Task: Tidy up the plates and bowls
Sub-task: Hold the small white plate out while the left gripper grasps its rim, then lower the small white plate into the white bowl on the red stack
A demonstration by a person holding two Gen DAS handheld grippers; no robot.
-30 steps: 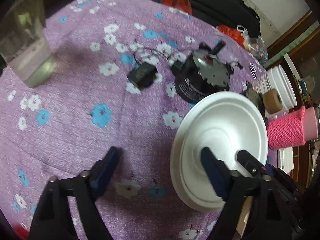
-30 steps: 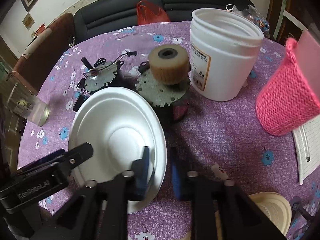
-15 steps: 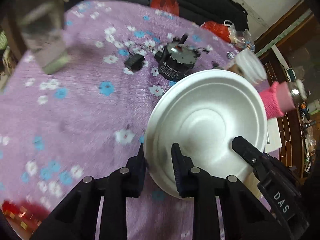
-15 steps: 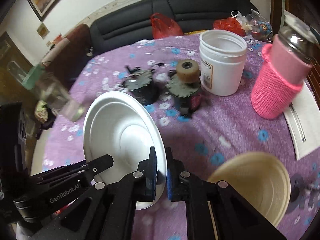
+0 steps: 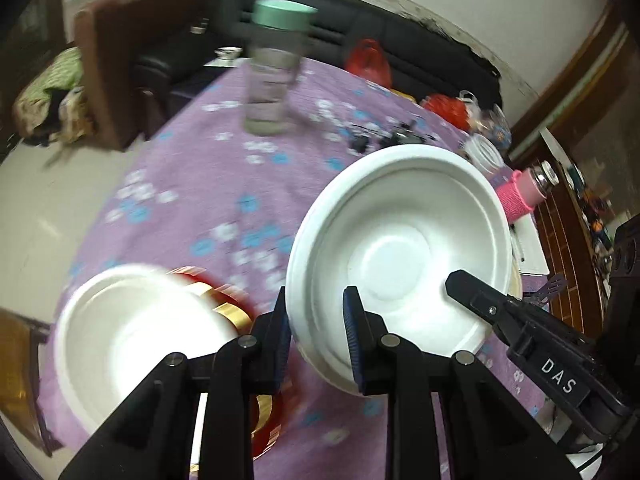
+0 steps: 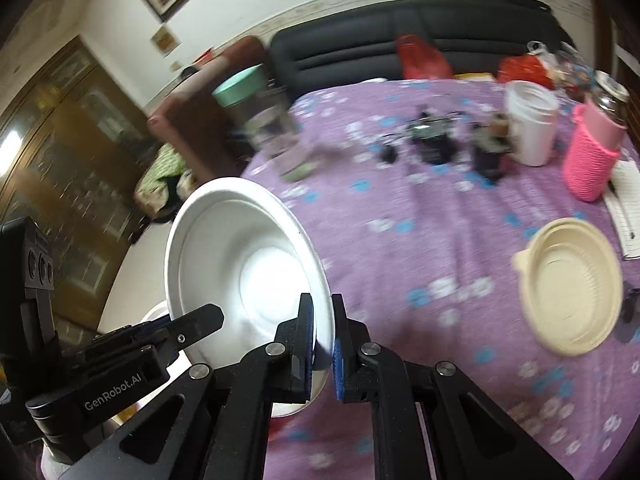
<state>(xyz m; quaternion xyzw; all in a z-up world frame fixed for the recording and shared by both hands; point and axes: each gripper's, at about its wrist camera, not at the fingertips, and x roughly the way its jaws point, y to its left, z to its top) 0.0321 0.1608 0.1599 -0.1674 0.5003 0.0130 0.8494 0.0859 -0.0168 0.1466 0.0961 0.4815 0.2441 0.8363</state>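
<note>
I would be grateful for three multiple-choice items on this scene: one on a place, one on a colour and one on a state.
1. Where is the cream bowl?
A. Lying on the purple tablecloth, to the right of the white bowl
B. Stacked inside the white bowl
C. On the black sofa

2. What colour is the lid of the clear jar?
A. Red
B. Pale green
C. Black

3. What is the state of the right gripper?
A. Open, with nothing between its fingers
B. Shut on the pink bottle
C. Shut on the rim of the white bowl

Answers:
1 A: the right wrist view shows it alone on the cloth, apart from the white bowl.
2 B: a mint-green cap tops the jar.
3 C: the bowl's rim runs between the two closed fingers, and the bowl tilts off the table.
</note>
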